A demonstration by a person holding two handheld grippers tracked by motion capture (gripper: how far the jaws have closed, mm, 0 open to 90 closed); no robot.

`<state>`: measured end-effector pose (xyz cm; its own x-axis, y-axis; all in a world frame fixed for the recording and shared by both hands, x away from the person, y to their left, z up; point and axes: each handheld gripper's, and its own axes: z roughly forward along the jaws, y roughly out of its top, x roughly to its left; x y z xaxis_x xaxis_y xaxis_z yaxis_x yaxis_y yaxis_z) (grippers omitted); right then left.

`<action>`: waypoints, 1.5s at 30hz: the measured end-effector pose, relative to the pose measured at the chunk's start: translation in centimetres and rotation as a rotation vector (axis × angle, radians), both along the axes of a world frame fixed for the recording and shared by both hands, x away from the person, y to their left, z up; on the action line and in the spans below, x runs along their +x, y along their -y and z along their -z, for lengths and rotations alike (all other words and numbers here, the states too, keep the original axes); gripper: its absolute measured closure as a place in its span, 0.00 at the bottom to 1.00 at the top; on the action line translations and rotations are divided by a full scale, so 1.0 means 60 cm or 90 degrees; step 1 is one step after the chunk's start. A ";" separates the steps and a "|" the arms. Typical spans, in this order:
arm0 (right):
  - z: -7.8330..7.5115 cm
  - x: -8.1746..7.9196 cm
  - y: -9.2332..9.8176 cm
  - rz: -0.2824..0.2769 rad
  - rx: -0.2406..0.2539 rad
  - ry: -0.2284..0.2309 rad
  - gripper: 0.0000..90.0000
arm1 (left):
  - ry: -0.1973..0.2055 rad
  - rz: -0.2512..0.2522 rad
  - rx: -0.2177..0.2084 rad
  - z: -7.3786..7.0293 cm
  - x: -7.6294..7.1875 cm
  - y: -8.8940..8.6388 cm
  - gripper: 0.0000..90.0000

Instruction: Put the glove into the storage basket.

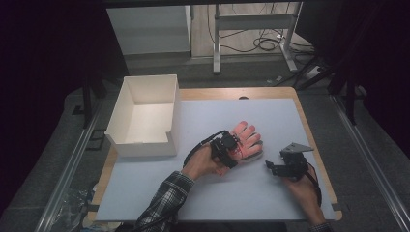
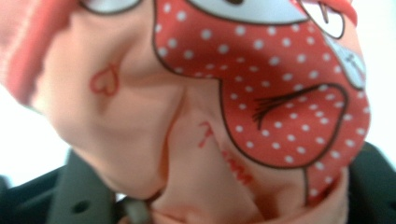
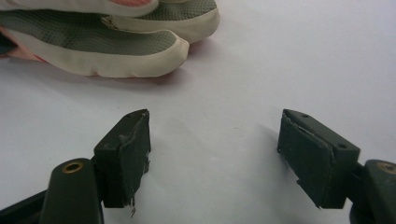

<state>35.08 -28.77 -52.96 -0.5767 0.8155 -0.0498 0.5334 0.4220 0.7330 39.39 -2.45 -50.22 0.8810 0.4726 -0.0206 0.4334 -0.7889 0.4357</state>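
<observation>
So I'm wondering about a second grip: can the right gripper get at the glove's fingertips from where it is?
Probably yes: the right gripper is open, and bare mat lies between it and the glove fingertips.

We see a salmon-pink glove printed with a red patch of white polka dots outlined in dark brown, a small red heart outline and red lettering, while its fingertips are cream with grey mesh panels. It lies on a pale lavender-white mat over a light wooden table, beside a plain white box. Both the left gripper and the right gripper are black, and we note a black-and-white plaid sleeve.
</observation>
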 end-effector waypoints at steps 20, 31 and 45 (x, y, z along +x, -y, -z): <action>0.000 0.000 0.000 0.001 0.001 -0.001 0.29 | -0.005 -0.035 -0.081 -0.042 0.006 -0.034 0.55; 0.000 0.000 0.000 0.001 0.001 0.001 0.29 | 0.010 -0.064 -0.087 -0.102 0.019 -0.063 0.55; 0.000 0.000 0.000 0.000 0.003 0.000 0.29 | 0.034 -0.116 -0.066 -0.158 0.046 -0.093 0.54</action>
<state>35.08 -28.76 -52.98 -0.5762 0.8160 -0.0463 0.5340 0.4187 0.7345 42.13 3.11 -40.74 0.7822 0.6222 -0.0327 0.5390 -0.6493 0.5366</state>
